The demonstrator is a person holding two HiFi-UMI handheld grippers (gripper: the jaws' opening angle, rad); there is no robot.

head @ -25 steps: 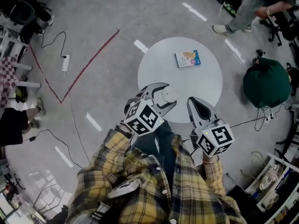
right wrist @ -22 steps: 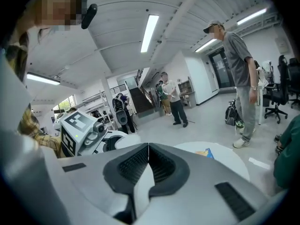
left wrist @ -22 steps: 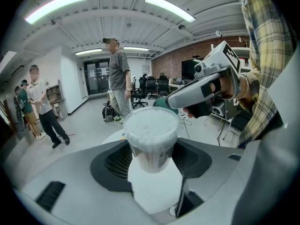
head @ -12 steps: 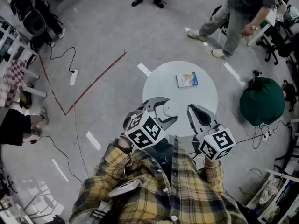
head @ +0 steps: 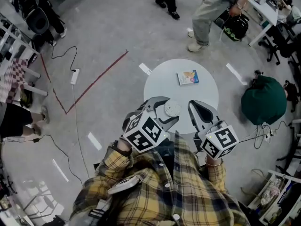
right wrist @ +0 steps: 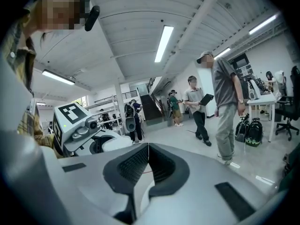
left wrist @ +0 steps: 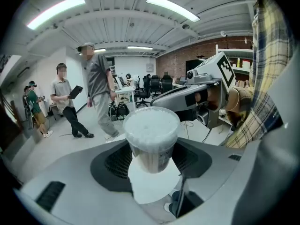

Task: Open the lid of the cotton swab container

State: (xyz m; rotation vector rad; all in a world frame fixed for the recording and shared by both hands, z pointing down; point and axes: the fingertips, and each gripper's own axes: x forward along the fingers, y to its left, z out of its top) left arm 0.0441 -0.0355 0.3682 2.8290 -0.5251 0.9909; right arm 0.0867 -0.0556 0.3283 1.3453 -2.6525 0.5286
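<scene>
Currently clamping left claw [head: 168, 110] on light, slick, crushable cotton swab container [left wrist: 151, 142], right claw [head: 196, 109] closed empty; favouring gentle pinch at lid [left wrist: 151, 123] rim.

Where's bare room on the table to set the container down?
The table is mostly bare: the whole stretch left of the booklet and the near half in front of it. Only the far side, around the booklet, is taken.

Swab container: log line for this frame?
left gripper: shut on cotton swab container | lid: on | right gripper: shut, empty | container: above round table
</scene>
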